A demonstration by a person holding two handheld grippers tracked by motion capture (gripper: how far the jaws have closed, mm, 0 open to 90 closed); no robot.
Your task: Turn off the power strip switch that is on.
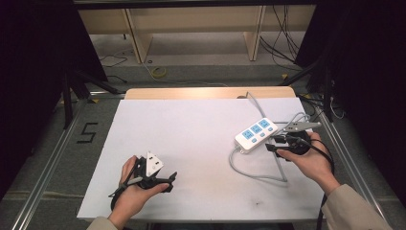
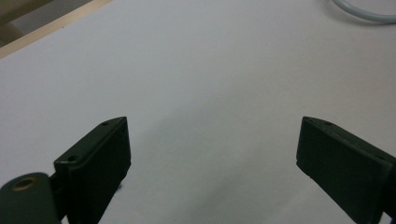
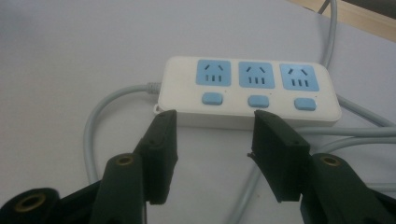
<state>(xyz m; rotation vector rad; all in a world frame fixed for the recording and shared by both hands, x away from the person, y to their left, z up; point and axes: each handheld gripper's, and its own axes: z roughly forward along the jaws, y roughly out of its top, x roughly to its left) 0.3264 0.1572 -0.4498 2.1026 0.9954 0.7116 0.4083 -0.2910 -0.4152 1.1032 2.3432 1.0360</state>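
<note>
White table (image 1: pixel 191 143); left hand-held gripper (image 2: pixel 212 154) spread wide, right hand-held gripper (image 3: pixel 212 140) parted beside power strip (image 3: pixel 247 91).

The power strip (image 3: pixel 247 93) was white with three light-blue sockets and blue buttons; its cable (image 1: pixel 253 173) pale grey. The bench (image 1: pixel 191 143) was white; the fingers (image 3: pixel 161 154) black.
</note>
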